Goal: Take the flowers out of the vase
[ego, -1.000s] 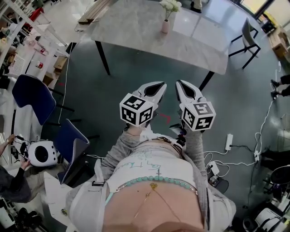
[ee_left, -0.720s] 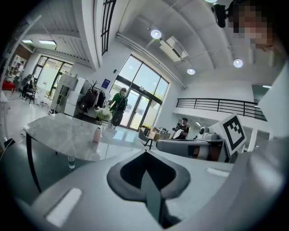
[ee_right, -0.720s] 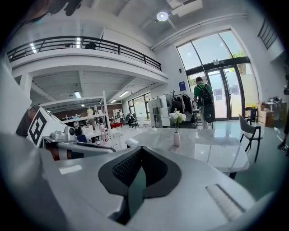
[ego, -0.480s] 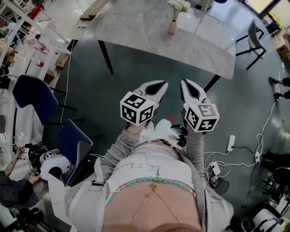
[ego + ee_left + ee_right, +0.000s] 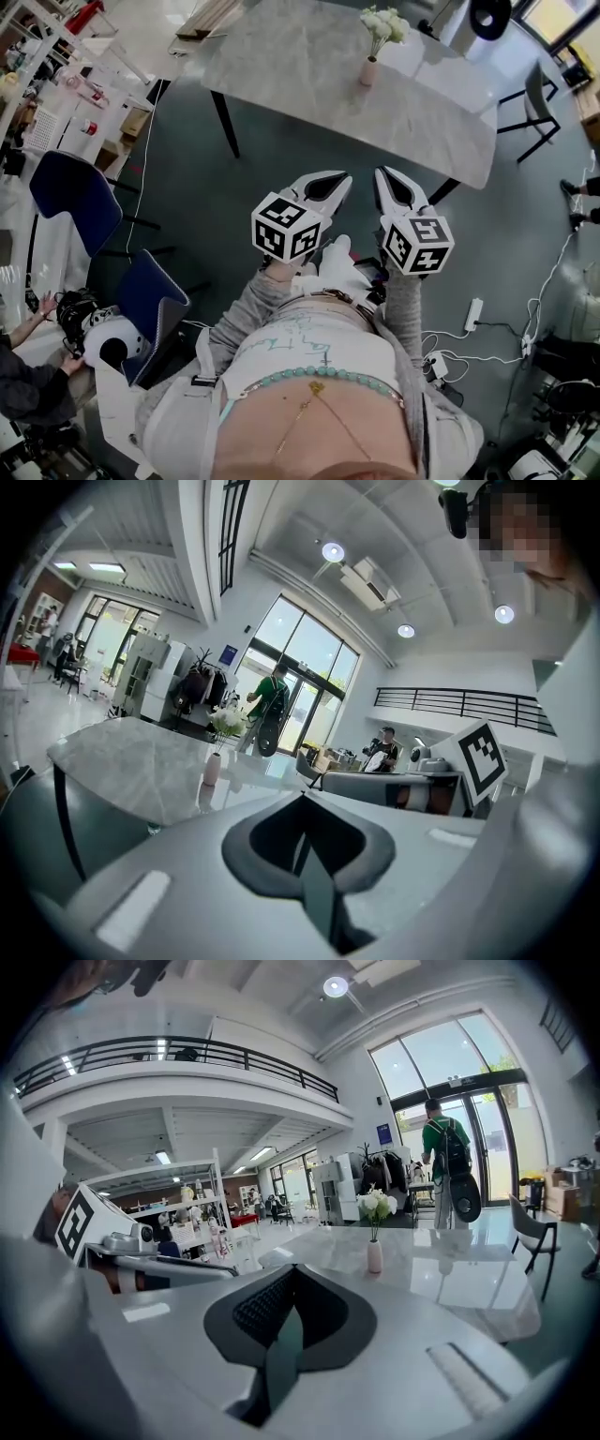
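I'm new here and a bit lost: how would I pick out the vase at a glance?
Look ahead to the big pale, stone-look table. Towards its middle stands a small, narrow pink vase. Nothing else stands near it on the top, and white flowers stick out of it.

Flowers (image 5: 384,25) sit in vase (image 5: 369,71). The vase stands on desk (image 5: 300,66), toward its far right. Left gripper (image 5: 337,180) and right gripper (image 5: 386,174) are side by side before the desk's near edge, well apart from the vase. Chair (image 5: 536,98) stands off the desk's right end.
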Demonstrator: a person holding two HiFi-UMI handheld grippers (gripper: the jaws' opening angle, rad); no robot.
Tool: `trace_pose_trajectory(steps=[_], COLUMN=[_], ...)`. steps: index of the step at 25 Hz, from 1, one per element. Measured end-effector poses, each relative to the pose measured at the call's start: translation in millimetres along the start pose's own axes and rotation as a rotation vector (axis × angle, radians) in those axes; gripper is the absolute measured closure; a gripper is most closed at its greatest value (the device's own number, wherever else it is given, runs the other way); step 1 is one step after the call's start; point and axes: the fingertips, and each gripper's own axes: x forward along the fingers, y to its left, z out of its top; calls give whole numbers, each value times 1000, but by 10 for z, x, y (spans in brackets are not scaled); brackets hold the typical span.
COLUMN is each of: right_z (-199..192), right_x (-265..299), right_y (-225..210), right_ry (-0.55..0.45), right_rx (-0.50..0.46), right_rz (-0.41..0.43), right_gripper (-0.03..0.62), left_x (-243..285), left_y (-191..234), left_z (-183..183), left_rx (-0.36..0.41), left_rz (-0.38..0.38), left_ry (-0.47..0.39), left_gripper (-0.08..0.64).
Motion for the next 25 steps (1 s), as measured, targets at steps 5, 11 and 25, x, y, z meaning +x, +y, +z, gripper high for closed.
trace_pose_trajectory(steps=[5,11,25], right_z=[185,311,376], right_x=[178,320,257], right_y=[-147,-319,-753], right_ry=[7,23,17], right_rx=[-21,-35,-23], right_rz=[40,67,85], right_gripper=[565,565,565], left_x=[190,380,897], left_y=[93,184,36], left_z=[183,339,440], left_rx=[-7,-13,20], left_rz=[30,66,87], left_ry=[-14,-21,-13], left_gripper=[560,560,560])
